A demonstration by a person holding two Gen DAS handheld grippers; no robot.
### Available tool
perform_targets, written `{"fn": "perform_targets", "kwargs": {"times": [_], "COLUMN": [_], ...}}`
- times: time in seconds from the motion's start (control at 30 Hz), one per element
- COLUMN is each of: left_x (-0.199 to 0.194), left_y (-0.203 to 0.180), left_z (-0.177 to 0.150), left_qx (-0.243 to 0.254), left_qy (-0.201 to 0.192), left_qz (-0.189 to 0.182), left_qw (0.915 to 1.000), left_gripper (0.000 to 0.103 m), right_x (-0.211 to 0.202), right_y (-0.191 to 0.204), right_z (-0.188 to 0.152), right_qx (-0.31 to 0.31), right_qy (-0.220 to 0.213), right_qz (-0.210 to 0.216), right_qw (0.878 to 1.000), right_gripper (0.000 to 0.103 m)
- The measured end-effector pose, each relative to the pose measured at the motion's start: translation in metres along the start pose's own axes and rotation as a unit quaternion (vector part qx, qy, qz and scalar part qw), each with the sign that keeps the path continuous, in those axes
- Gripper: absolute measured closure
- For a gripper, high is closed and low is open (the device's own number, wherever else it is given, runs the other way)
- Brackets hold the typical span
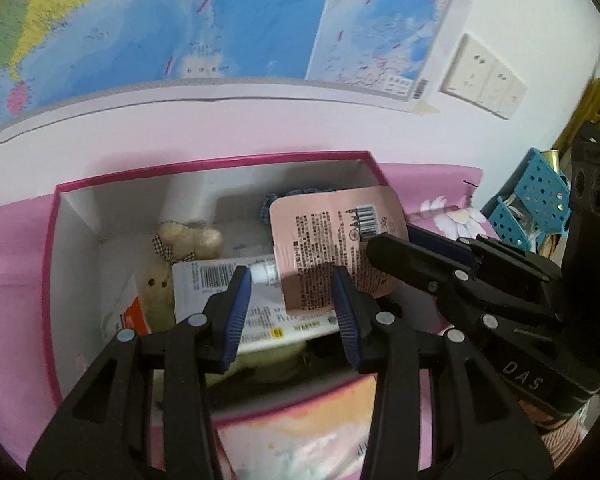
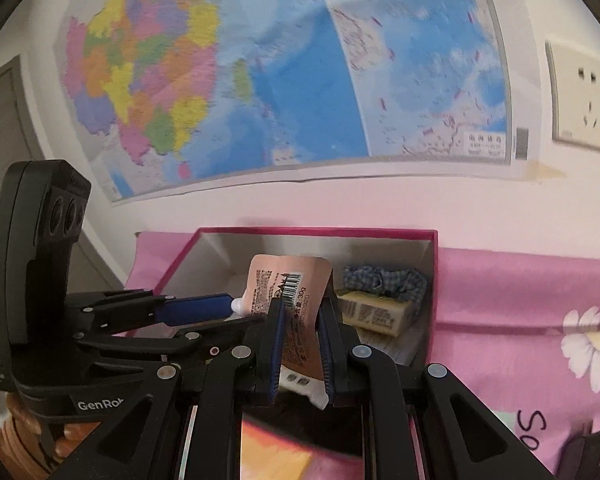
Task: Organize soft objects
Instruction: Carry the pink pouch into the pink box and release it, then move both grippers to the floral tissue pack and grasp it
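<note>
A pink spouted pouch hangs over the open pink-rimmed box. My right gripper is shut on the pouch's barcode end. My left gripper has its jaws apart around the pouch's white cap and lower corner. The left pad sits beside the cap and the pouch stays flat, not squeezed. In the box lie a cream plush bear, a white barcode tube, a blue gingham scrunchie and a yellow packet.
The box rests on a pink flowered cloth against a white wall with a map and sockets. Blue perforated baskets stand to the right. A colourful packet lies in front of the box.
</note>
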State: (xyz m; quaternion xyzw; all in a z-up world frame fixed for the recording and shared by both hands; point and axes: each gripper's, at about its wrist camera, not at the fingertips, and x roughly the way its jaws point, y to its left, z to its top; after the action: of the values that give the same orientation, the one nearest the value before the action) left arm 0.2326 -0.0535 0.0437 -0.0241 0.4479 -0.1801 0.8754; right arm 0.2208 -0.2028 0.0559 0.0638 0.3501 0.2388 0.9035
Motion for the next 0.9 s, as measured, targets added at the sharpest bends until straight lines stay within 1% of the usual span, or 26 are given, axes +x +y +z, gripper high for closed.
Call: {"fn": "perform_targets", "kwargs": {"times": [0.1,0.17,0.3,0.4,0.43,0.5,0.57,0.6,0.63,0.67,0.7,0.77,0.83,0.9], "left_x": [0.010,0.010,-0.001,-0.013,-0.019,-0.035,-0.054,-0.065,-0.077,-0.089,-0.099,-0.119,-0.128,-0.131], "left_y": [0.000,-0.001,-0.005,-0.003,-0.003,-0.001,0.000,0.001,0.002,0.004,0.006,0.013,0.022,0.035], "left_z": [0.006,0.007,0.002,-0.003,-0.005,-0.012,-0.022,-0.028,-0.035,-0.044,-0.053,-0.077,-0.104,-0.132], "left_qx": [-0.008,-0.012,0.001,0.004,0.006,0.009,0.018,0.020,0.023,0.028,0.033,0.042,0.042,0.031], "left_qy": [0.012,0.014,-0.002,-0.014,-0.019,-0.031,-0.044,-0.052,-0.058,-0.067,-0.073,-0.080,-0.073,-0.054], "left_qz": [0.007,0.005,0.012,0.004,0.001,-0.010,-0.022,-0.027,-0.032,-0.035,-0.032,-0.020,-0.008,0.004], "left_qw": [0.9999,0.9998,0.9999,0.9999,0.9998,0.9994,0.9986,0.9981,0.9975,0.9968,0.9963,0.9957,0.9964,0.9981], "left_gripper": [0.061,0.061,0.061,0.061,0.061,0.061,0.061,0.061,0.060,0.057,0.055,0.051,0.050,0.050], "right_x": [0.009,0.010,0.002,-0.011,-0.018,-0.030,-0.046,-0.053,-0.063,-0.071,-0.076,-0.085,-0.086,-0.084], "right_y": [-0.012,-0.017,-0.017,-0.014,-0.011,-0.004,0.006,0.012,0.020,0.025,0.031,0.045,0.059,0.070], "right_z": [0.001,-0.002,-0.009,-0.014,-0.018,-0.023,-0.032,-0.037,-0.044,-0.051,-0.057,-0.074,-0.093,-0.111], "right_qx": [0.018,0.027,0.021,0.015,0.010,0.003,-0.006,-0.013,-0.023,-0.029,-0.036,-0.050,-0.061,-0.066], "right_qy": [0.004,0.007,0.004,-0.005,-0.010,-0.013,-0.018,-0.018,-0.019,-0.019,-0.016,-0.003,0.027,0.051], "right_qz": [-0.013,-0.016,-0.025,-0.024,-0.021,-0.006,0.021,0.032,0.051,0.069,0.084,0.114,0.144,0.164], "right_qw": [1.000,0.999,0.999,1.000,1.000,1.000,1.000,0.999,0.998,0.997,0.996,0.992,0.987,0.983], "right_gripper": [0.087,0.087,0.085,0.085,0.083,0.081,0.077,0.074,0.071,0.069,0.066,0.065,0.062,0.061]}}
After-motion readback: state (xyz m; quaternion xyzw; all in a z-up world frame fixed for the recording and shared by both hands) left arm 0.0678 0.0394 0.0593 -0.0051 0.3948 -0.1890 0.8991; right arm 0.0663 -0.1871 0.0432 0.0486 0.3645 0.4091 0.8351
